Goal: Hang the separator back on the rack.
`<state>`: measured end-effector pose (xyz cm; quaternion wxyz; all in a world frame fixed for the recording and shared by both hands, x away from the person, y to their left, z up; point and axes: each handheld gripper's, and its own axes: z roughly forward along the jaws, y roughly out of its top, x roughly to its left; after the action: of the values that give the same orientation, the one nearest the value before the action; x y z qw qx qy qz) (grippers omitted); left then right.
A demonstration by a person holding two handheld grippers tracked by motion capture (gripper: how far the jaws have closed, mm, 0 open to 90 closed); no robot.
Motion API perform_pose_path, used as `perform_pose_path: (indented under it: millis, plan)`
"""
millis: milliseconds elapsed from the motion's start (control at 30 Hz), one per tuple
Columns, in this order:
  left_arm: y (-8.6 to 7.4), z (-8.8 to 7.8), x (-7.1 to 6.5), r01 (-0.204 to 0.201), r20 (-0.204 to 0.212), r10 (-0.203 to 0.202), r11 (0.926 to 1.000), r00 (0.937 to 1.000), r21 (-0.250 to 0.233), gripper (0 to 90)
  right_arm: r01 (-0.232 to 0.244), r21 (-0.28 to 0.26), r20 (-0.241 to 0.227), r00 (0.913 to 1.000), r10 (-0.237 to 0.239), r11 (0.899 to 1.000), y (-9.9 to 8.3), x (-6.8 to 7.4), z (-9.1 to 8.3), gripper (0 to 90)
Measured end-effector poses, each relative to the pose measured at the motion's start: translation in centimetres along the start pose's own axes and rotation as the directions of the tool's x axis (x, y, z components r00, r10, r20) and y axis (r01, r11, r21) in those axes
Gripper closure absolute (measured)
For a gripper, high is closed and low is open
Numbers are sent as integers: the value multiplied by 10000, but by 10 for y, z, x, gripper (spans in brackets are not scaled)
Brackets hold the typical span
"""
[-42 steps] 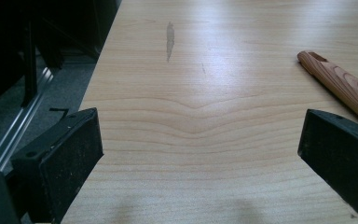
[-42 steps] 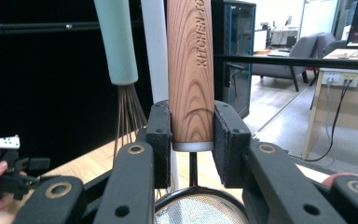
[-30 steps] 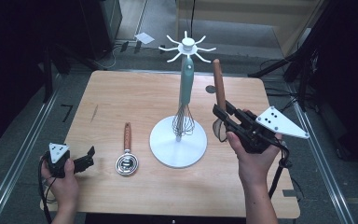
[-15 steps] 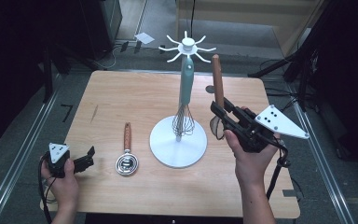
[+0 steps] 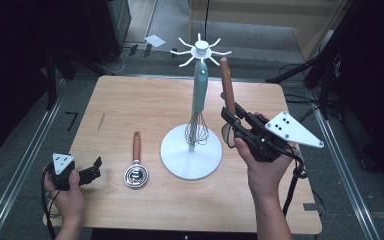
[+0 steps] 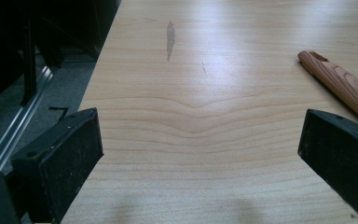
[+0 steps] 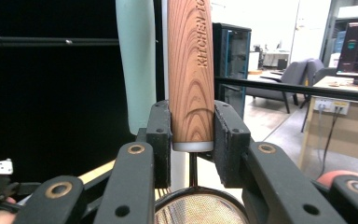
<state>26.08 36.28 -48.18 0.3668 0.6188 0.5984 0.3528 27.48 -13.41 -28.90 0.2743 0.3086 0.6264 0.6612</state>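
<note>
A pale wooden worktop (image 5: 130,100) is seen from above. At its left edge, the left tool (image 5: 91,174) is held wide open and empty. Right of the white stand (image 5: 192,150), the strainer's wooden handle (image 5: 226,92) is clamped upright in the right tool (image 5: 231,119).

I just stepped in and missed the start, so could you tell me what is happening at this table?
A person is working with two hand-held grippers. The right gripper is shut on the wooden handle of a small strainer, held upright beside the white utensil stand, where a whisk hangs. The left gripper rests open near the table's front left corner. A spiral whisk lies flat between them.
</note>
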Motion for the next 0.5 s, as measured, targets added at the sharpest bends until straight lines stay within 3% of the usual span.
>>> perform_pose_path:
  millis: [333, 500]
  plan:
    - [0, 0, 0, -3, -9, 3, 10000, 10000, 12, 0, 302, 137, 400, 9987, -307, 9994, 1, 5, 5, 721]
    - [0, 0, 0, 6, 15, -6, 10000, 10000, 48, 0, 982, 452, 995, 9898, -1023, 9941, -1, 8, 8, 722]
